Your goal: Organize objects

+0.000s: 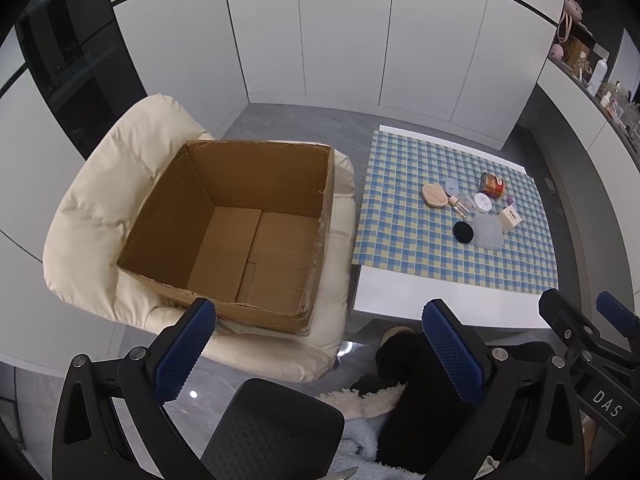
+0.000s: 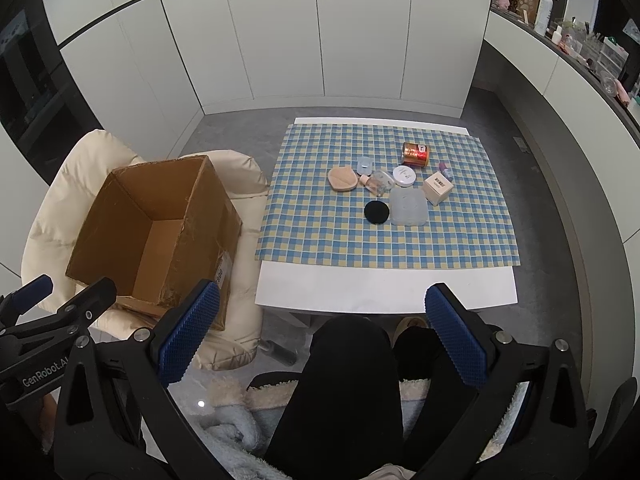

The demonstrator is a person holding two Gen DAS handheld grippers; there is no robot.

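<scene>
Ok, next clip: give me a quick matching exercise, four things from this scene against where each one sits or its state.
Things:
1. cardboard box
2. red can
3. black round disc
4. left claw

Places or states:
A. lying on its side, far part of the checked cloth
B. open, holding nothing
C. on the cream chair, empty
D. nearest item on the cloth, left of the translucent lid

Pairs: 1-C, 2-A, 3-D, 4-B
</scene>
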